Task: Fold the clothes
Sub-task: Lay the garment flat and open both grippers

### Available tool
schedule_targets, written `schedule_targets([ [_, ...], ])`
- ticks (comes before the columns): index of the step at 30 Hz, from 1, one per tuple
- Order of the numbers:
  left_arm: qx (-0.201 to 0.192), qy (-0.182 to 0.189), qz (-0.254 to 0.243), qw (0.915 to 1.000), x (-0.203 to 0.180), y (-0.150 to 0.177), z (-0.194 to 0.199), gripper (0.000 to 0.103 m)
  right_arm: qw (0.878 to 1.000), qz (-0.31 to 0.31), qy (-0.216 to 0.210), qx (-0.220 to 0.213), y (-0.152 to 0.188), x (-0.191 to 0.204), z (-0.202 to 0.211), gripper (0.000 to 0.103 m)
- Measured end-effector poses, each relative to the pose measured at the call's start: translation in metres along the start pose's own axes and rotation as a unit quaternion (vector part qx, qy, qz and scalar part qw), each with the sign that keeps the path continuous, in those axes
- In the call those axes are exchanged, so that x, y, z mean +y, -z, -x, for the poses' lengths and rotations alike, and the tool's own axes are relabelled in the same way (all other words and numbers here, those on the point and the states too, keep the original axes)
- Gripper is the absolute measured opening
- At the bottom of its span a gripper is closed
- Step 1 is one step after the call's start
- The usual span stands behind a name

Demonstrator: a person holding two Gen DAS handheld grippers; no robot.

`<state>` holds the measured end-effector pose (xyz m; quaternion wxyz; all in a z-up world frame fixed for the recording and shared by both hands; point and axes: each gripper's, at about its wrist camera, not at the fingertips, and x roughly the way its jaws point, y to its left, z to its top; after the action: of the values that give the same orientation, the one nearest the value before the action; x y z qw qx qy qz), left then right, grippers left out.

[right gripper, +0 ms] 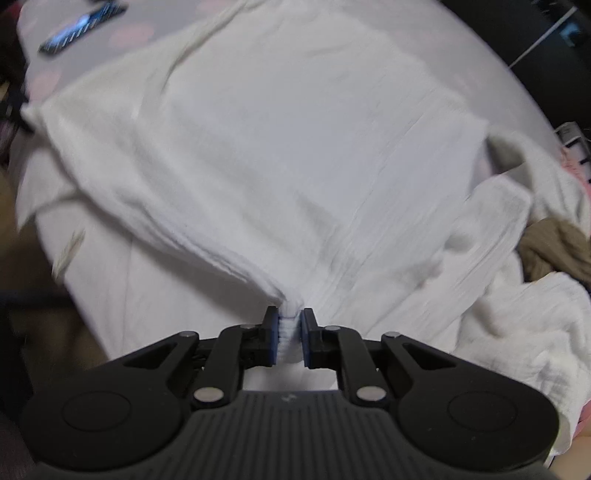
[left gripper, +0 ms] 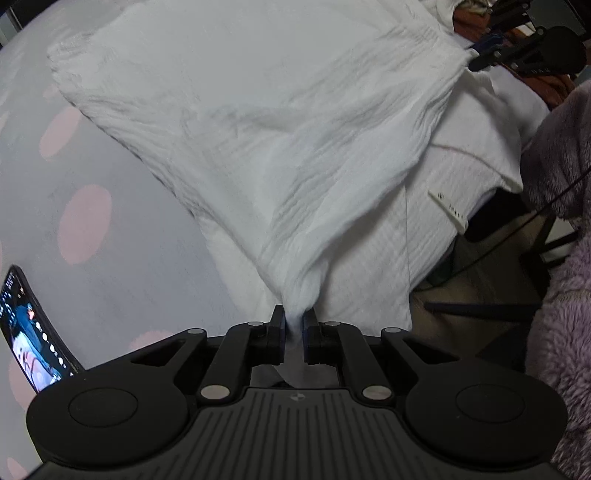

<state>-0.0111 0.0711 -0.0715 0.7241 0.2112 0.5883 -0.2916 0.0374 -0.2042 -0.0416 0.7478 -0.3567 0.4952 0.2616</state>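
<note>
- A white garment (left gripper: 258, 122) is seen spread over a pale tabletop (left gripper: 122, 266) with pink dots.
- The left tool (left gripper: 294, 325) is found clamped on a bunched corner of the garment; cloth is pinched between its blue-faced pads, and the fabric is drawn taut and lifted in a fan from that point.
- The right tool (right gripper: 290, 325) is found clamped on another gathered corner of the same garment (right gripper: 277, 147); a thick wad of folded layers is gripped between its pads.
- In the left wrist view, the right tool (left gripper: 476, 61) is also seen at the far edge of the garment, gripping the cloth there.
- A second layer of white cloth with a small sewn label (left gripper: 448, 210) is observed under the lifted part, hanging over the tabletop edge.
- A phone (left gripper: 33, 328) with a lit screen is noted lying on the tabletop, well apart from the garment in the left view and beyond its far edge in the right view (right gripper: 83, 26).
- More crumpled white cloth (right gripper: 517, 295) and a brown item (right gripper: 554, 251) are recorded to the right of the garment.
- A fluffy mauve sleeve (left gripper: 561, 155) is visible at the right margin.
- The right wrist view is blurred at its left side; detail there cannot be told.
</note>
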Motion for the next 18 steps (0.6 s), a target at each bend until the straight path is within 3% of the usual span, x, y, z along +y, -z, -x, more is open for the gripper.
schedule_targets([
  [2,0.006,0.004,-0.009,0.9999,-0.001,0.002,0.000,0.007,1.000,0.009,-0.018,0.023,0.005,0.003,-0.007,0.015],
  [5,0.001,0.019,-0.016,0.9997,0.001,0.005,0.008,0.026,0.998,0.014,-0.030,0.044,0.011,0.006,-0.013,0.017],
  [7,-0.010,0.023,-0.005,0.9997,0.006,0.005,0.017,0.038,0.999,0.003,-0.031,0.039,0.014,0.002,-0.009,0.034],
  [15,-0.071,0.038,0.039,0.9960,0.028,-0.012,0.055,0.040,0.997,-0.068,-0.041,-0.018,0.019,-0.027,0.021,0.036],
  [18,-0.093,0.033,0.058,0.9934,0.034,-0.025,0.062,0.046,0.994,-0.093,-0.049,-0.043,0.017,-0.036,0.031,0.038],
])
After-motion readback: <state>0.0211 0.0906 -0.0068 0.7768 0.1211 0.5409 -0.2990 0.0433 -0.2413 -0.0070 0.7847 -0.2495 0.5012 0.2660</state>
